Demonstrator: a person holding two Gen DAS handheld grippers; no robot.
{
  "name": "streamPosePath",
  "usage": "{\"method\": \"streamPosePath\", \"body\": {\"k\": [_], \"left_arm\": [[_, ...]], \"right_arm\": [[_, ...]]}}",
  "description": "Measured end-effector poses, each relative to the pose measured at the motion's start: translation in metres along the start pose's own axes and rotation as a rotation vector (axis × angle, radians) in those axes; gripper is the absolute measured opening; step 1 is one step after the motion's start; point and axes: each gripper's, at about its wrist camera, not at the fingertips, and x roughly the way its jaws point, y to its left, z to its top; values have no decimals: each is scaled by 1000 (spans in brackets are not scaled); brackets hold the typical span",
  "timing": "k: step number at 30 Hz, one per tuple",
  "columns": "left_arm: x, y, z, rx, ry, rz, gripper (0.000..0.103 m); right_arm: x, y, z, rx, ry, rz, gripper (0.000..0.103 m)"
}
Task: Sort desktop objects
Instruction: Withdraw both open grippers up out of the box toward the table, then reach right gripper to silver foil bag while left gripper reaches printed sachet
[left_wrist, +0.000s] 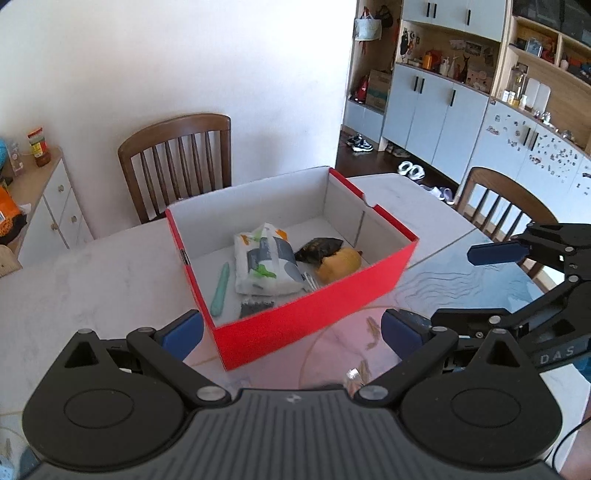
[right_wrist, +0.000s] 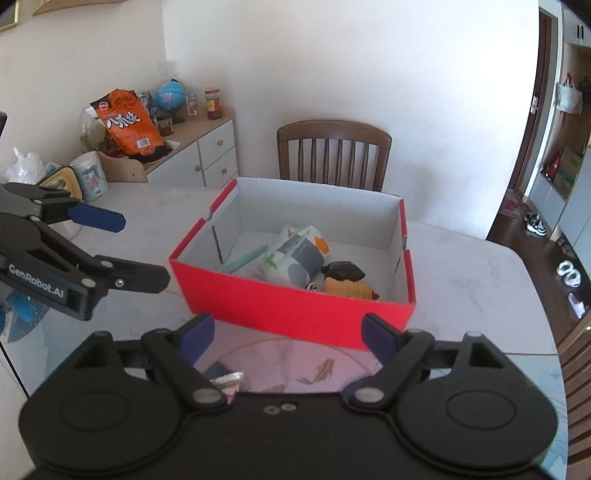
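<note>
In the left wrist view, the left tongs (left_wrist: 291, 328) are gaping wide and holding nothing, their blue pads sitting on both sides of a near corner of the red box (left_wrist: 317, 314). The cardboard box is sitting open on the pale, marble-looking worktop (left_wrist: 92, 280), white inside with straight, thin walls. Lying in it are a soft printed pouch (left_wrist: 264, 260), a long mint pen (left_wrist: 220, 288), a dark turtle toy (left_wrist: 320, 250) and a round yellow toy (left_wrist: 340, 264). The right tongs (left_wrist: 436, 291) are hanging to the right, also spread wide and empty. In the right wrist view, the right tongs (right_wrist: 288, 338) are facing the box's long red wall (right_wrist: 295, 310), with bare worktop (right_wrist: 480, 277) lying on the right.
</note>
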Motion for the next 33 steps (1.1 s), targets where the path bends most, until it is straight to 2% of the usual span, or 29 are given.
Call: {"method": "streamPosePath", "body": {"k": [14,21,24,29,33], "left_arm": [[-33,-9,-53,15,-18,-100,103],[-43,-13,-77,24,-40,-107,103],[-46,-15,-88,33,-39,-137,103],[-52,-22,-108,76,-58,-150,103],[-53,-20,-125,72,-54,-164,103]], "right_arm": [[-19,21,-37,3,-3,-26,87],[-24,27,-52,28,3,-43,87],[-23,29,-57,44,7,-43,87],[-23,34,-64,62,8,-47,87],[-21,35,-69,72,9,-52,87]]}}
